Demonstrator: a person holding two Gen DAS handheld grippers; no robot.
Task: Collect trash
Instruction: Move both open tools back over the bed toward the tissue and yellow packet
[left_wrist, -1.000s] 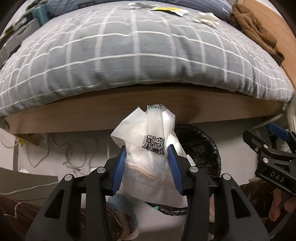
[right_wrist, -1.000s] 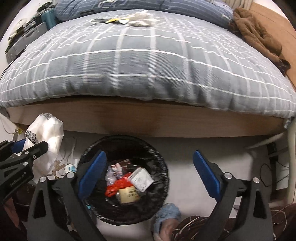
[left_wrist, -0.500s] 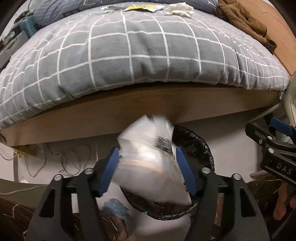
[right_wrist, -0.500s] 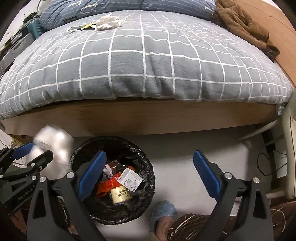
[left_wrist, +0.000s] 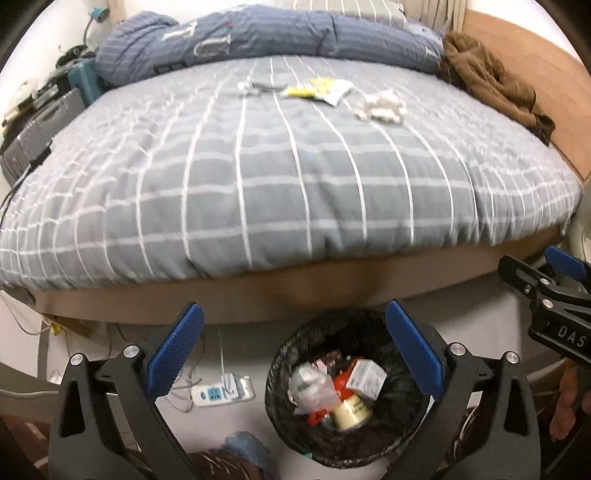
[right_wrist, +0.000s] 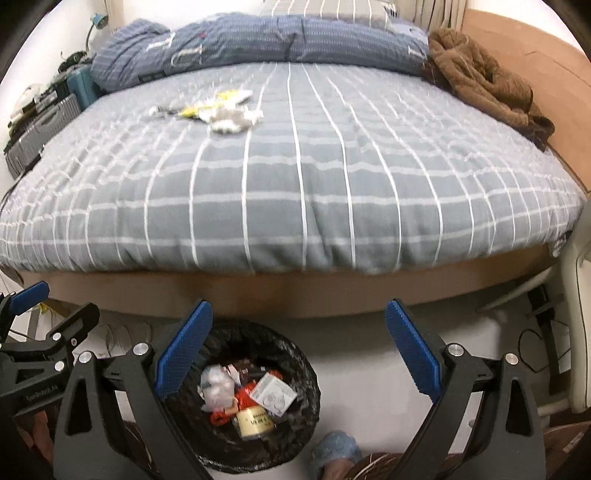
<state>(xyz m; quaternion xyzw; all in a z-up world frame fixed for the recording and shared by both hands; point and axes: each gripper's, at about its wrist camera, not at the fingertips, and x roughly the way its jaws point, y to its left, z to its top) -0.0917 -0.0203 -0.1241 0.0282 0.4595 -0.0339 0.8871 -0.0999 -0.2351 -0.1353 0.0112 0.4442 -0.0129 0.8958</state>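
Note:
My left gripper (left_wrist: 293, 350) is open and empty above the black-lined trash bin (left_wrist: 406, 439) on the floor. The clear plastic bag (left_wrist: 310, 387) lies inside the bin with a red wrapper, a small white box and a yellow tub. My right gripper (right_wrist: 297, 350) is open and empty, just right of the bin (right_wrist: 299, 435). More trash lies far back on the bed: a yellow-and-white wrapper (left_wrist: 317, 88), crumpled white tissue (left_wrist: 380, 105) and a small grey scrap (left_wrist: 255, 86). The wrapper (right_wrist: 218, 101) and tissue (right_wrist: 232, 120) also show in the right wrist view.
The bed has a grey checked duvet (left_wrist: 277, 177), a folded blue quilt (left_wrist: 258, 40) and a brown garment (left_wrist: 491, 81) at the back right. A white power strip (left_wrist: 221, 391) and cables lie on the floor left of the bin. A suitcase (left_wrist: 33, 125) stands left of the bed.
My left gripper opened and let go of the clear plastic bag, which dropped into the bin. Both grippers rose and tilted up, showing more of the bed top.

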